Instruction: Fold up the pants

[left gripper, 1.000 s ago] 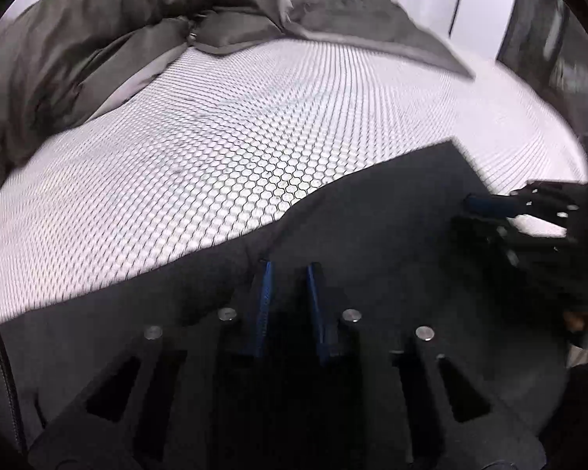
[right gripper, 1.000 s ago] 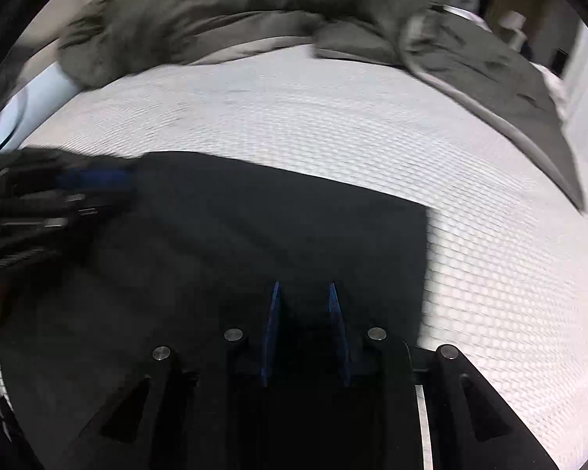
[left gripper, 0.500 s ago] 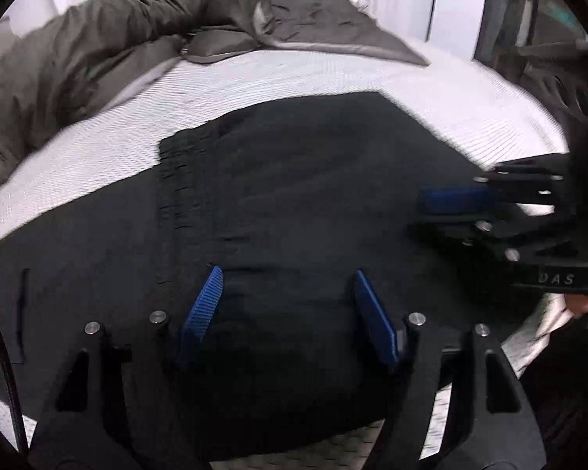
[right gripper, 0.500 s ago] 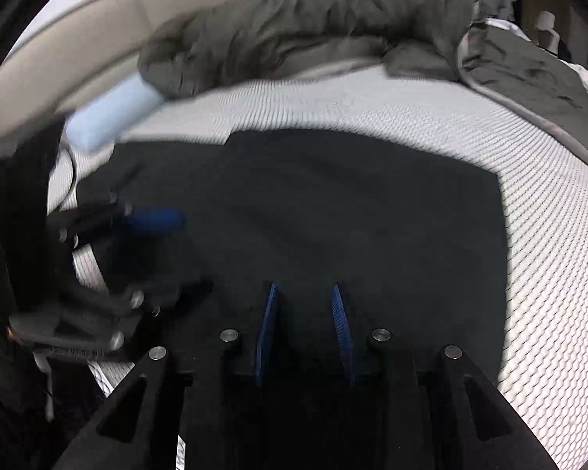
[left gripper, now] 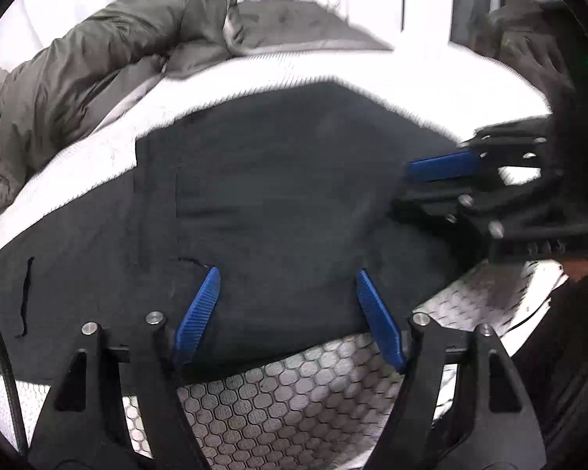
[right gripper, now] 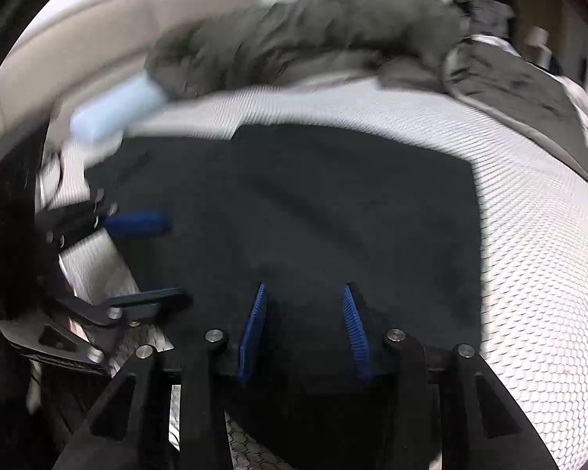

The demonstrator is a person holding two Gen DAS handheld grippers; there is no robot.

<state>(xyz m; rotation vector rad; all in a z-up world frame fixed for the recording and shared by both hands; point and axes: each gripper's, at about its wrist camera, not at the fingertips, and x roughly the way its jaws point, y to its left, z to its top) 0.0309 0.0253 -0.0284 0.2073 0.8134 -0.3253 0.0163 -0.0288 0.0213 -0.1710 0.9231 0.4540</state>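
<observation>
A: Since half a second ago your left gripper (left gripper: 286, 293) has pulled back toward you; its jaws stay spread wide and hold nothing. More honeycomb sheet (left gripper: 294, 403) now shows under the near hem of the pants (left gripper: 262, 196), which lie flat on the bed.

B: And the other tool in that view?

A: Your right gripper (left gripper: 443, 180) sits at the right edge, over the pants' right side, about where it was. A grey duvet (left gripper: 78, 78) is bunched along the far side, apart from the pants.

B: Now the right wrist view.

A: Your right gripper (right gripper: 305, 321) was clenched narrow half a second ago; its blue pads (right gripper: 254, 325) now stand apart, released, with black cloth between them but not pinched. The pants (right gripper: 333, 211) fill the middle, right edge straight against the sheet (right gripper: 541, 274).

B: Left side there?

A: Your left gripper (right gripper: 149, 258) is open at the pants' left edge. A pale blue pillow (right gripper: 113, 109) lies beyond it, blurred, just beside the duvet (right gripper: 294, 35).
</observation>
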